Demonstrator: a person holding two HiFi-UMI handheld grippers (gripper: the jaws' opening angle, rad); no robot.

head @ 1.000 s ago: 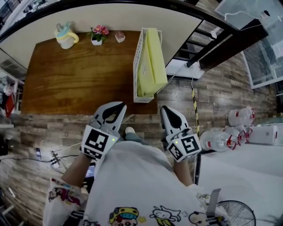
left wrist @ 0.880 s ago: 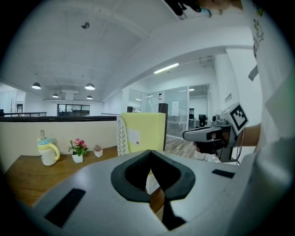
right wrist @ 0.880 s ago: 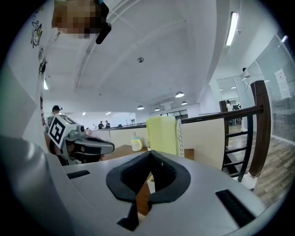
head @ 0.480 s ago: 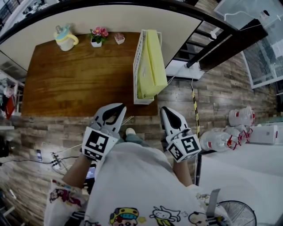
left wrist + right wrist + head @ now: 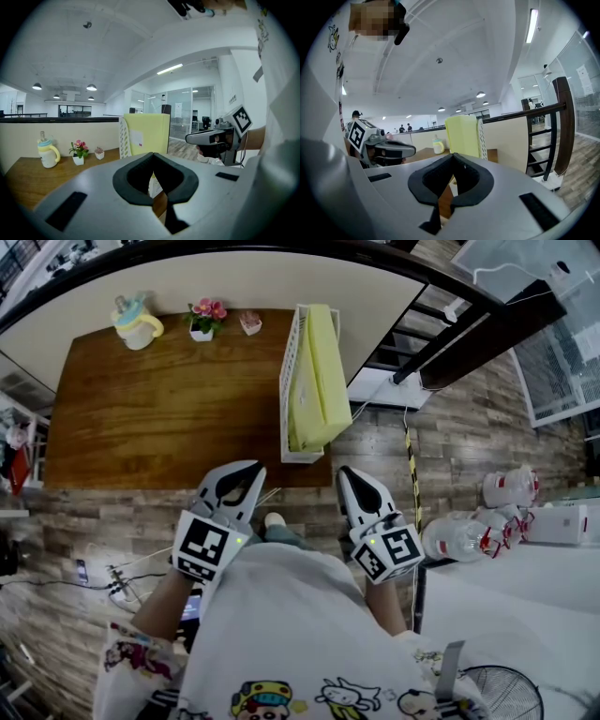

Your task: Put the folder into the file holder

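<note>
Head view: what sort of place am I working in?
Probably an open-plan office: a wooden desk carrying a white file holder with a yellow folder, and glass-walled rooms under a strip light beyond.

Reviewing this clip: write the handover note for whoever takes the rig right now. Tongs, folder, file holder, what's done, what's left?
Left tongs: shut, empty, held by the near edge of the table.
Right tongs: shut, empty, beside the left pair.
Yellow folder: standing in the white file holder at the table's right edge.
Done: the folder is in the holder.
Left: nothing apparent; the job looks finished.
</note>
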